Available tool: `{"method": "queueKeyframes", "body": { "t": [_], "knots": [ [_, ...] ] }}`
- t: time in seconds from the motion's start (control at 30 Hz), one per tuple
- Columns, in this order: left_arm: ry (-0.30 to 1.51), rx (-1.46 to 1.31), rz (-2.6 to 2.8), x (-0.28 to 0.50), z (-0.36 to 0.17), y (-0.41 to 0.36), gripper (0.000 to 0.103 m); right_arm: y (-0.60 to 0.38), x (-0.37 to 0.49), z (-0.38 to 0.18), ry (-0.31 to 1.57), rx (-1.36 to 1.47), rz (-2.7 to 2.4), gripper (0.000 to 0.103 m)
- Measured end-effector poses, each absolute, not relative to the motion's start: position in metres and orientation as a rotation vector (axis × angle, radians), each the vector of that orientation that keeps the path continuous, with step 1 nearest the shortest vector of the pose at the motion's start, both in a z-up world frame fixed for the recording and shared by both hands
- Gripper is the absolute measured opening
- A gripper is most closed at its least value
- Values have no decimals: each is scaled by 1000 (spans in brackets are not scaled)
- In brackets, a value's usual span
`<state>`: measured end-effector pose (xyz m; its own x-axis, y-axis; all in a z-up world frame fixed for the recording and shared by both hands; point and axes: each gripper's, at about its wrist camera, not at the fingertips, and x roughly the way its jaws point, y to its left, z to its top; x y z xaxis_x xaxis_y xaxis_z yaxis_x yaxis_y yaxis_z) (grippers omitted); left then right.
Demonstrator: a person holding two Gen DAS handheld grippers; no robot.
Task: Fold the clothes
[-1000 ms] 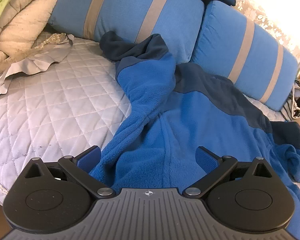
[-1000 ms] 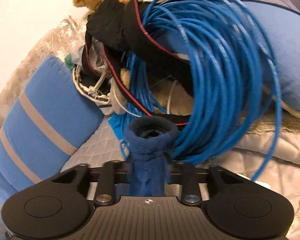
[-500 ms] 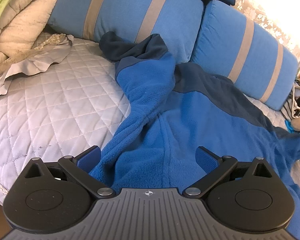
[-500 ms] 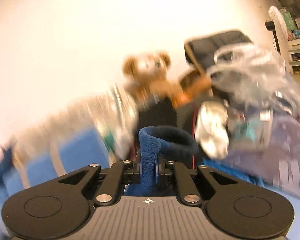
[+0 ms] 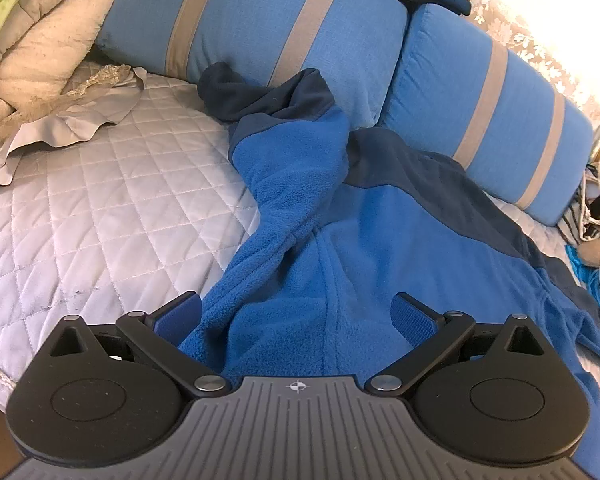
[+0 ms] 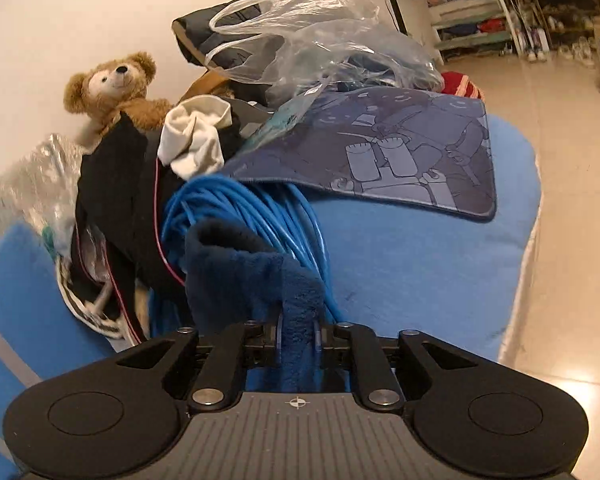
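A blue fleece jacket (image 5: 380, 248) with dark navy shoulders lies spread on the bed, one sleeve (image 5: 296, 168) running up toward the cushions. My left gripper (image 5: 296, 312) hangs open just above the jacket's near hem, its blue pads on either side of the fabric and not touching it. In the right wrist view the jacket's dark navy sleeve cuff (image 6: 252, 264) stands up between the narrow jaws of my right gripper (image 6: 298, 336). Those jaws are opening, while the pads still press on the fleece.
Two blue cushions with beige stripes (image 5: 260, 20) (image 5: 488, 100) line the back of the quilted grey bedspread (image 5: 100, 208). A beige comforter (image 5: 40, 40) is piled at the left. Ahead of the right gripper lie a blue cable coil (image 6: 252, 208), a teddy bear (image 6: 112, 84), a plastic bag (image 6: 320, 40) and a printed mat (image 6: 400, 152).
My right gripper rose and swung with the cuff, from facing the cable coil to looking over the clutter pile. The jacket's right sleeve was drawn out to the right. My left gripper stayed still.
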<state>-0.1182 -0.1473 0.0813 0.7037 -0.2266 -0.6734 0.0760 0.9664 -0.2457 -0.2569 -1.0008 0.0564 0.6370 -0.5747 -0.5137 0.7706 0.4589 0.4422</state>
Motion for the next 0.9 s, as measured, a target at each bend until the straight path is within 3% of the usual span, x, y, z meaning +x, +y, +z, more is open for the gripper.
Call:
{"method": "queueKeyframes", "body": {
  "t": [0.1, 0.2, 0.47, 0.63, 0.9],
  "knots": [
    [773, -210, -171, -118, 81, -148, 103, -987, -260, 65, 297, 634, -866, 80],
    [773, -213, -173, -118, 81, -147, 103, -962, -269, 82, 172, 556, -855, 97],
    [773, -217, -173, -118, 81, -146, 103, -871, -188, 86, 349, 399, -449, 98],
    [773, -219, -171, -117, 80, -146, 103, -812, -97, 57, 530, 278, -282, 84],
    [782, -223, -168, -115, 79, -145, 103, -740, 25, 10, 723, 105, -168, 80]
  ]
}}
